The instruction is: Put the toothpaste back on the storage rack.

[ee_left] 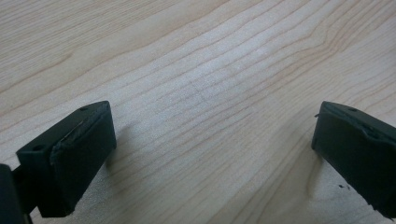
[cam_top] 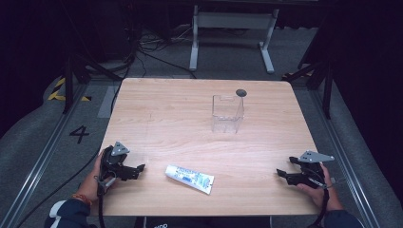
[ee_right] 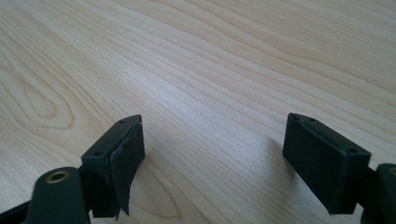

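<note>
Toothpaste tube [cam_top: 189, 178] is lying flat near the front edge of the worktop [cam_top: 157, 114], a little left of its middle, slanted, with its crimped end pointing toward the front right corner. Nothing is touching it. We are reading this as the opening step: both tools are resting at the front corners and no reach is under way.

Left gripper [cam_top: 138, 169] is sitting near the front left corner, jaws pointing toward the tube and just short of it. In the left gripper view its pads [ee_left: 70, 158] are standing wide apart with bare wood grain between them, so the claw is released and empty. Right gripper [cam_top: 282, 175] is sitting by the front right corner, well apart from the tube, jaws aimed inward along the front edge. In the right gripper view its pads [ee_right: 116, 161] are likewise spread, gripping nothing.

Clear plastic holder [cam_top: 227, 114] is standing upright past the middle of the worktop, toward the far edge, with a small dark disc [cam_top: 241, 92] just behind it.

We are judging the tube is meant for that holder. The next move calls for the nearer left claw to straddle the tube across its narrow width, close on its body and lift it.
</note>
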`<action>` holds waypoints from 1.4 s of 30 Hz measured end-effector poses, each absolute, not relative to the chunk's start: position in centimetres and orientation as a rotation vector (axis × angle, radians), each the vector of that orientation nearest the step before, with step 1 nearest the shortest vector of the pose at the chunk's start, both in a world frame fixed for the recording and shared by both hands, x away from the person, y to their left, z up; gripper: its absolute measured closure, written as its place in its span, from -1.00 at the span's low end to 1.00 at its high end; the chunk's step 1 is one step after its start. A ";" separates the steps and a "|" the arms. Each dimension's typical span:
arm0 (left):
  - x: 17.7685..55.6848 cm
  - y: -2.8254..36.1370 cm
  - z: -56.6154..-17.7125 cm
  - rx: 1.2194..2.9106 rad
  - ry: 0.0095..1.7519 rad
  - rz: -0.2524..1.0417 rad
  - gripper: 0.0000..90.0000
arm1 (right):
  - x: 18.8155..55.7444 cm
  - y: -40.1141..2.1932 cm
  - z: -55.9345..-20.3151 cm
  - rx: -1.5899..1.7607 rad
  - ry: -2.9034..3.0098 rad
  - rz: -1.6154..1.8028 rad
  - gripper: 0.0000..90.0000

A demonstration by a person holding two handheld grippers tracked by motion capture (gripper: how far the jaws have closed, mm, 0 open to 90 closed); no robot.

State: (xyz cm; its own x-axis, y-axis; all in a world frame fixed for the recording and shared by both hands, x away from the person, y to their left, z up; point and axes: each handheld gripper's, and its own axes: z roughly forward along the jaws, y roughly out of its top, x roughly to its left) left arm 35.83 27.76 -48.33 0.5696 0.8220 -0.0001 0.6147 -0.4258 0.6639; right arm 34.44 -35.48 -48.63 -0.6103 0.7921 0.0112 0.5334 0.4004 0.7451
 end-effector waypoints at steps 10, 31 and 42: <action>35.9 28.2 -48.2 2.232 1.072 0.387 -0.99 | 34.5 -35.5 -48.6 1.146 2.318 1.043 -0.53; 35.1 25.0 -44.2 2.411 0.747 0.334 -0.58 | 34.4 -35.5 -48.6 1.147 2.315 1.038 -0.53; 34.8 23.3 -43.1 2.450 0.653 0.317 -0.58 | 34.4 -35.5 -48.6 1.149 2.315 1.039 -0.53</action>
